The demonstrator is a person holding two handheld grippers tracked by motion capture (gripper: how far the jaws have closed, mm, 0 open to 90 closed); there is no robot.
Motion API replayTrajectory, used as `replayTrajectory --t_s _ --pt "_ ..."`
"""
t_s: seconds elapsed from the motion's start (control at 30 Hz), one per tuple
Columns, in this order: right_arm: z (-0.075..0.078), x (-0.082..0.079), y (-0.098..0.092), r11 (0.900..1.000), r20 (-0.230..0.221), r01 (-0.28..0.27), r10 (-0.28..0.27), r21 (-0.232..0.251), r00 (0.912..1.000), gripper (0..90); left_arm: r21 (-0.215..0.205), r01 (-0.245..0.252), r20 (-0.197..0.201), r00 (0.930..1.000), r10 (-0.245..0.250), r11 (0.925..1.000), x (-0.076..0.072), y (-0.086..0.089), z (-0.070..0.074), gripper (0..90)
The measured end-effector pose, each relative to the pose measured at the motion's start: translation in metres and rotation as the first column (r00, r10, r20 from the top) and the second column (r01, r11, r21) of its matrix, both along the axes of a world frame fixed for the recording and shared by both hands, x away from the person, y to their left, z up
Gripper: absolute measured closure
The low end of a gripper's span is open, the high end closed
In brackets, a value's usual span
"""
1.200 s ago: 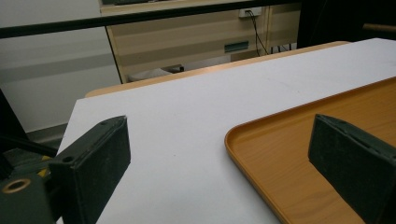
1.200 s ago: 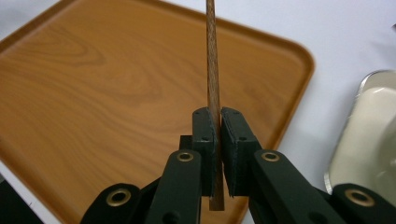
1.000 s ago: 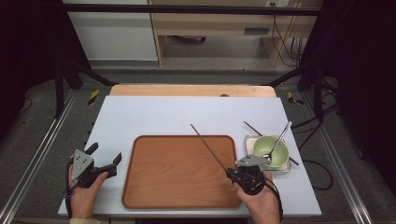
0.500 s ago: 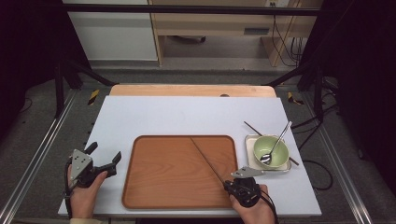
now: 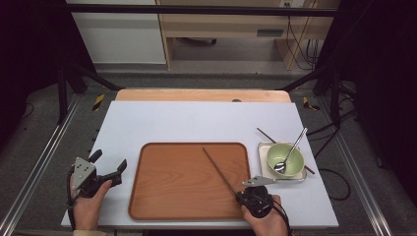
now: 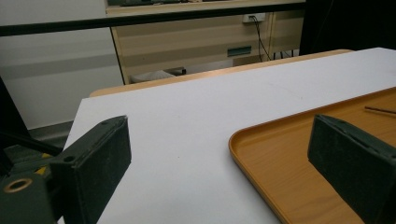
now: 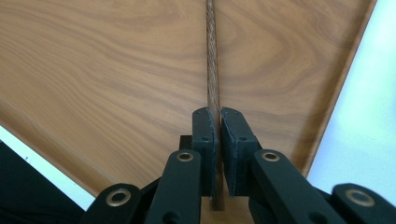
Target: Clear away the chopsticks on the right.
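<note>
A brown wooden tray (image 5: 182,182) lies at the front middle of the white table. My right gripper (image 5: 242,192) is shut on a thin dark chopstick (image 5: 219,170) that slants up-left over the tray. In the right gripper view the chopstick (image 7: 212,70) runs straight up from between the closed pads (image 7: 205,135), just above the tray (image 7: 102,74). My left gripper (image 5: 109,167) rests at the tray's left, open and holding nothing; its view shows two wide-apart jaws, the tray's corner (image 6: 289,154) and the chopstick's tip (image 6: 380,110).
A green bowl (image 5: 285,160) with a metal spoon (image 5: 291,150) stands on a small pale tray (image 5: 265,147) right of the wooden tray. A second chopstick (image 5: 266,135) lies partly under that bowl. Dark stand legs (image 5: 64,83) flank the table.
My right gripper has come down and toward the front edge with the chopstick, whose far end now lies low over the tray. The left gripper has stayed put.
</note>
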State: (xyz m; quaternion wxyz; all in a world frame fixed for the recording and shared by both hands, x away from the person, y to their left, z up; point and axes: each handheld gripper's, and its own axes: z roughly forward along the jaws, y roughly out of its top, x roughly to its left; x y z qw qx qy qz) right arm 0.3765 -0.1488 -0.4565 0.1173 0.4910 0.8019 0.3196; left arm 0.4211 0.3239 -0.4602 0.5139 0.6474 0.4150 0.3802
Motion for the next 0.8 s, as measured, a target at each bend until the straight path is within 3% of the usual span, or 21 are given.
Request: replayTrajectory --t_s 0.5,0.7,0.8 --pt "-0.006 0.003 0.000 1.000 -0.010 0.000 0.001 0.001 0.9999 83.4 0.001 0.000 0.001 1.0000 0.000 1.0000 0.000 0.000 0.000 5.7" --pt "-0.002 0.002 -0.002 1.000 0.012 -0.002 0.002 0.005 0.9999 80.0 0.000 -0.003 0.001 1.0000 0.003 1.0000 0.000 0.001 0.000 5.8" --pt "0.006 -0.001 -0.007 1.000 0.051 -0.001 0.001 0.017 0.9987 72.6 0.000 -0.004 0.002 1.0000 0.004 1.0000 0.000 0.002 0.000 5.7"
